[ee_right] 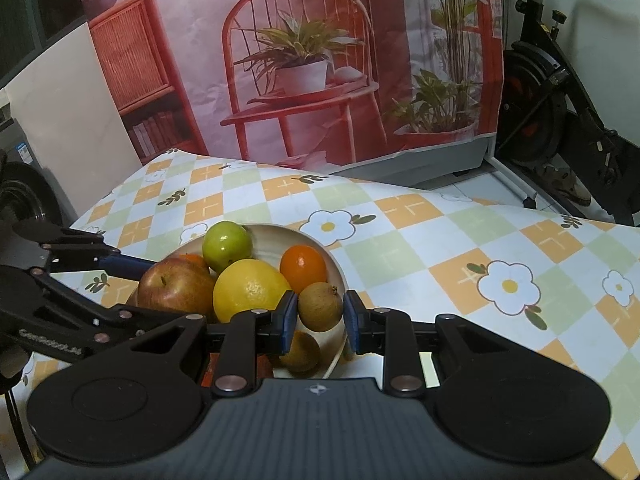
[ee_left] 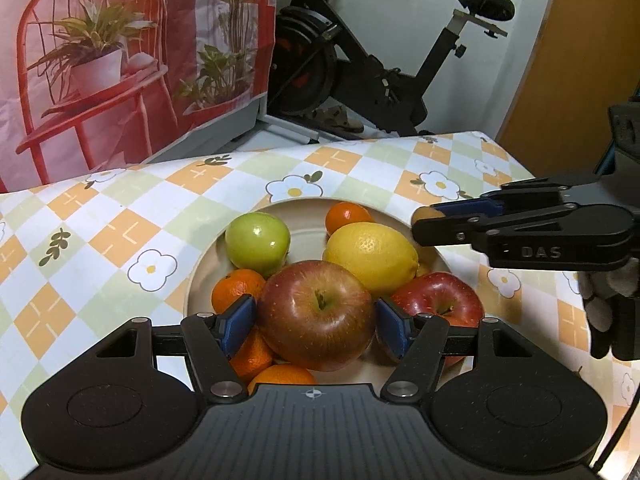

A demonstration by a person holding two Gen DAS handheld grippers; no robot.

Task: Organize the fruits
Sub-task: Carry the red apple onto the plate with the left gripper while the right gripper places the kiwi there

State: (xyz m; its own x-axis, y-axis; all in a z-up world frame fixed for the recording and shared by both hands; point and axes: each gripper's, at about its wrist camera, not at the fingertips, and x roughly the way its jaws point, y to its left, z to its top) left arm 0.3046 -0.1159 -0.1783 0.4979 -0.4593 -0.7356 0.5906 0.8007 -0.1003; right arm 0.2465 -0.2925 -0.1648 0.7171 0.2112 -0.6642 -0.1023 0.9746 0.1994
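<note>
A cream plate [ee_left: 208,264] on the checked tablecloth holds a pile of fruit. In the left wrist view my left gripper [ee_left: 316,326] is shut on a large red-brown apple [ee_left: 316,312] at the near side of the pile, one blue pad on each flank. Around the apple lie a green apple [ee_left: 258,242], a lemon [ee_left: 370,258], a red apple [ee_left: 438,298] and several tangerines [ee_left: 236,290]. In the right wrist view my right gripper [ee_right: 320,320] is shut on a brown kiwi [ee_right: 320,306] over the plate's right rim [ee_right: 338,276]. A second kiwi [ee_right: 300,350] lies below it.
The flowered tablecloth [ee_right: 440,264] stretches away to the right of the plate. A printed backdrop [ee_right: 300,60] hangs behind the table, with an exercise bike [ee_left: 360,68] beside it on the floor. A gloved hand [ee_left: 608,308] holds the right gripper.
</note>
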